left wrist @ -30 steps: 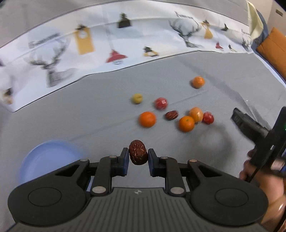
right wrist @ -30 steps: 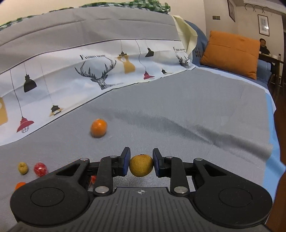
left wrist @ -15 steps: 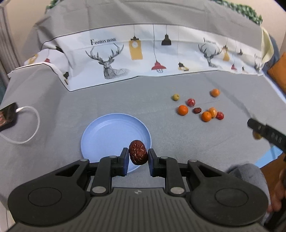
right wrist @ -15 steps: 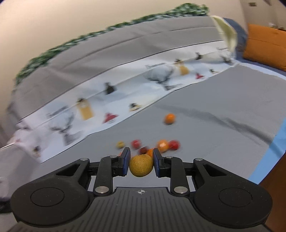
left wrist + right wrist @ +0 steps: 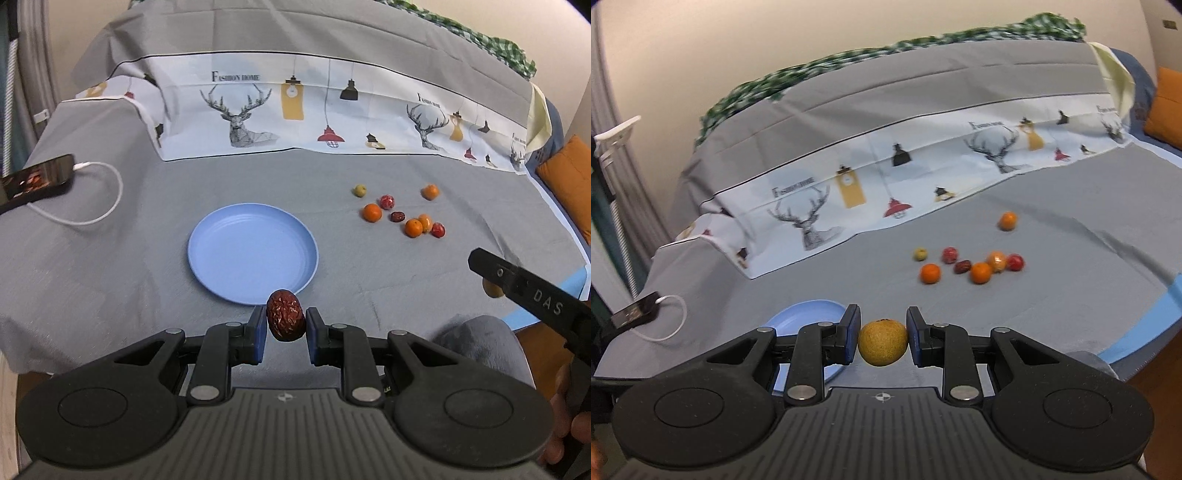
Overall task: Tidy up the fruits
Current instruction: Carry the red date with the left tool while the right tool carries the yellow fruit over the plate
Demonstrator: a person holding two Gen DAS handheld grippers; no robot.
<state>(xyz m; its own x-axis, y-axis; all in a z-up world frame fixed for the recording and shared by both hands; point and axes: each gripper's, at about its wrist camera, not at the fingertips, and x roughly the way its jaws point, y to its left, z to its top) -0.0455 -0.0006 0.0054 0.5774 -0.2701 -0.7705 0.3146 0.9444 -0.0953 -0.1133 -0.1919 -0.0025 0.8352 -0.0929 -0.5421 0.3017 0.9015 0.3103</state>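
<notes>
We have carried both fruits back from the pile: left gripper pinching the date, right gripper the pear, plate now just ahead.

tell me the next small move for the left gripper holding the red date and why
Probably ease the left gripper forward and down over the blue plate, then let go. It is shut on the wrinkled red date, which hangs just short of the plate's near rim. The plate holds no fruit yet, while the other fruits lie loose on the grey cloth to its right.
</notes>
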